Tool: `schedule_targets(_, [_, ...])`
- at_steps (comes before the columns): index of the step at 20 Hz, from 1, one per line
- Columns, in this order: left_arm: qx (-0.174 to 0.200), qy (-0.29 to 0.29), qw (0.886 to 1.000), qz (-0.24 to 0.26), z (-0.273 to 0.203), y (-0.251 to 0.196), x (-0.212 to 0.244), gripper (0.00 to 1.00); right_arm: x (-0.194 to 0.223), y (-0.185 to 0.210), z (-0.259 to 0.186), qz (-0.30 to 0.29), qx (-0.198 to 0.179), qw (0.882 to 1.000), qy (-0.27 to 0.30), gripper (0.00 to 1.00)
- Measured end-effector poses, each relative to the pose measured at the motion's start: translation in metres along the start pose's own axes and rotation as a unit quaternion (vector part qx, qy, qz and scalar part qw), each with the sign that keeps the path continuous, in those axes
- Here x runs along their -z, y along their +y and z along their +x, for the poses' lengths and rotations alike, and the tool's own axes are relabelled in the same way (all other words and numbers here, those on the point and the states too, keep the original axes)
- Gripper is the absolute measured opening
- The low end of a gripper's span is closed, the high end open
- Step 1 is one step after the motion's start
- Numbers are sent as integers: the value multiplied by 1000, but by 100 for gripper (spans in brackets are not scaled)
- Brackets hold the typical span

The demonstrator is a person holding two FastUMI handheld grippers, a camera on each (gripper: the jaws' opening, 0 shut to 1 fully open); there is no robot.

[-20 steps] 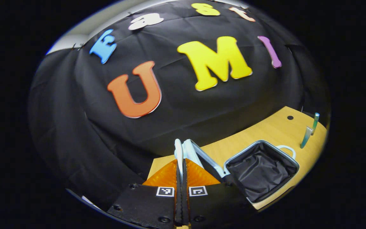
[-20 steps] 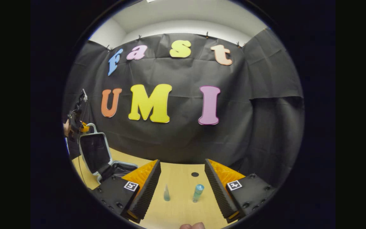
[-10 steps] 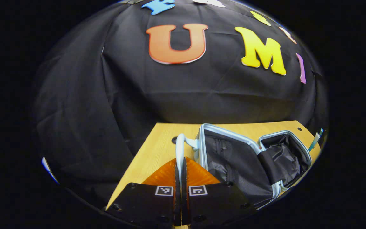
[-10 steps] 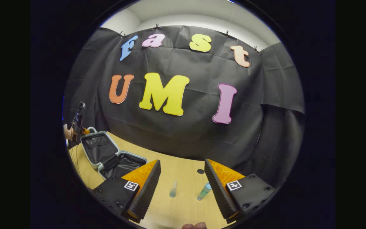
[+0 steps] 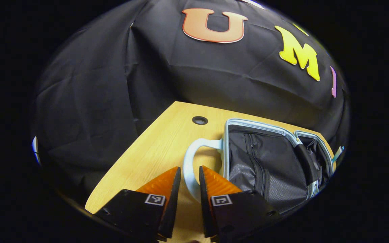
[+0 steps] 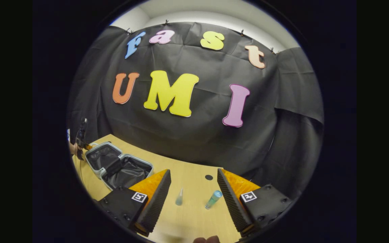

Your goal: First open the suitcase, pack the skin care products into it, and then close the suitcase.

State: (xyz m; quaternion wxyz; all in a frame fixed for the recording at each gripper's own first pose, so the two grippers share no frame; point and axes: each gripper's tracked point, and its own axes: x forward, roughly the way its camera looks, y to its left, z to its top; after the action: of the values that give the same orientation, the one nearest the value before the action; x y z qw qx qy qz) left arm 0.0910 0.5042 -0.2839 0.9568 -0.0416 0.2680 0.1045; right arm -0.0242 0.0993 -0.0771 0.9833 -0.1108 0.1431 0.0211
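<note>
Suitcase (image 5: 268, 158) lies opened flat near the left end of the surface (image 5: 154, 152), both black-lined halves face up, lid half toward the left edge. Opening step judged essentially complete; what remains of it is letting go cleanly.

Left gripper (image 5: 190, 175): jaws a little apart, straddling the white handle (image 5: 189, 162) of the lid half. Handle sits in the gap; the pads look slack on it rather than pressing, so I judge it released or nearly so.

Right gripper (image 6: 193, 182): jaws spread wide, empty, hovering above the near edge of the surface. Between its fingers, farther off, stand the two skin care items: a small pale conical bottle (image 6: 179, 197) and a teal bottle (image 6: 213, 199), near each other but not touching, well apart from the suitcase.

To do this step well:
- Widen the left jaws further before backing off, so the pads do not drag the handle and tip the lid back up.
- Withdraw along the finger line, away from the lid.
- Check the lid rests flat.

Next: teal bottle leans in this view; grip low on the body, jaws square to it. Conical bottle tapers and may slip upward in a pinch.
</note>
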Motion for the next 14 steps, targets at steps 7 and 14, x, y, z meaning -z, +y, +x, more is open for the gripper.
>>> schedule_targets(7, [0,-67,997,32,-76,-39,-60,90,13,-18,-5,27,-4,1000,-9,83])
schedule_targets(14, [-12,-183,981,66,-201,-209,-111,98,46,-74,-3,61,14,998,-19,83])
